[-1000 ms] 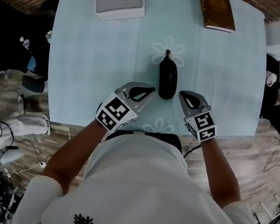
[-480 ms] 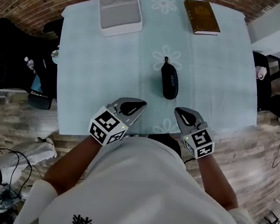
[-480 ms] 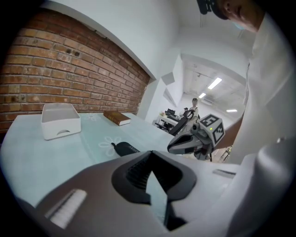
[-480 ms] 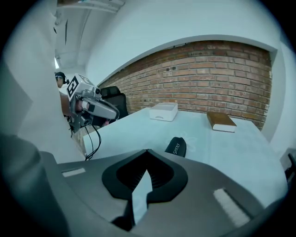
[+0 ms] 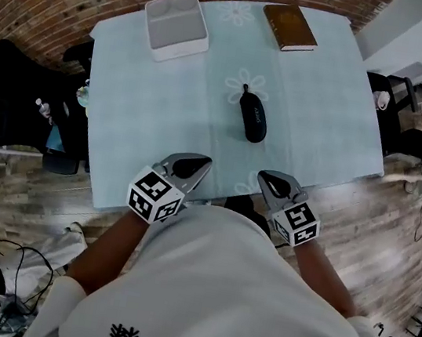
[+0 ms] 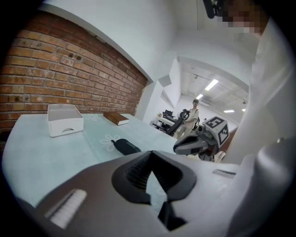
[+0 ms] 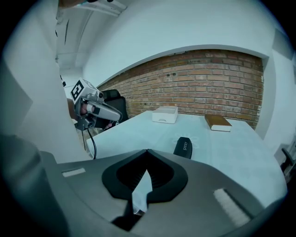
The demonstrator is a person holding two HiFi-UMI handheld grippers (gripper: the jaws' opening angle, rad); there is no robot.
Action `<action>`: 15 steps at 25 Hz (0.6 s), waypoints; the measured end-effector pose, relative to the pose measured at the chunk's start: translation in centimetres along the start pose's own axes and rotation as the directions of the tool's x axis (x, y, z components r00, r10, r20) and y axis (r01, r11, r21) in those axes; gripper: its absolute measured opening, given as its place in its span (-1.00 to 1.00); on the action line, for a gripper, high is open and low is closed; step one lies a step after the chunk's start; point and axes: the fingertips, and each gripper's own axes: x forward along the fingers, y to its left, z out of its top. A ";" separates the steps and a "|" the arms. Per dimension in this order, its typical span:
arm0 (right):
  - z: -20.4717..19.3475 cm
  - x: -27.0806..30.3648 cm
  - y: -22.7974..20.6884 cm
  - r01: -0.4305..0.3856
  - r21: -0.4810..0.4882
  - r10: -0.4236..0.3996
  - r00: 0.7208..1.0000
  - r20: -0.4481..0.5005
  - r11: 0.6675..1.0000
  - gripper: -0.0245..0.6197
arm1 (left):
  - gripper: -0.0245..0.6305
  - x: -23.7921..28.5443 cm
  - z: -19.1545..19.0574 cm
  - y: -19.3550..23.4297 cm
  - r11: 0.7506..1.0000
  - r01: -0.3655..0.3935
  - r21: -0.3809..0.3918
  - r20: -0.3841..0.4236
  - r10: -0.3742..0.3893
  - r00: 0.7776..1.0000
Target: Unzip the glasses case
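A black zipped glasses case (image 5: pixel 252 116) lies near the middle of the light blue table (image 5: pixel 148 114), its pull-tab end pointing away from me. Both grippers hang at the table's near edge, close to my body and well short of the case. In the head view my left gripper (image 5: pixel 201 161) is shut with nothing in it, and my right gripper (image 5: pixel 263 178) is shut and empty too. The left gripper view has the case (image 6: pixel 126 146) beyond the closed jaws. From the right gripper view, the case (image 7: pixel 183 147) lies ahead and slightly to the right.
A white tray (image 5: pixel 176 25) stands at the far left of the table and a brown book (image 5: pixel 289 27) lies at the far right. A black chair (image 5: pixel 15 101) is off the table's left side. Wooden floor surrounds the table.
Both grippers have drawn back from beside the case to the table's near edge. The case has stayed where it was.
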 end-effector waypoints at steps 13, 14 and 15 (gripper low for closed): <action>-0.8 -2.2 2.4 0.058 0.009 -0.059 0.998 0.029 0.998 -0.92 | -0.77 -2.1 -1.2 -1.8 1.000 0.001 0.028 0.020 -0.001 1.000; -0.9 -2.3 2.5 0.060 0.010 -0.060 0.998 0.030 0.998 -0.92 | -0.77 -2.2 -1.2 -1.9 1.000 0.003 0.031 0.022 -0.004 1.000; -1.0 -2.2 2.7 0.060 0.010 -0.061 0.998 0.032 0.998 -0.92 | -0.77 -2.3 -1.2 -2.0 0.999 0.005 0.033 0.026 -0.006 1.000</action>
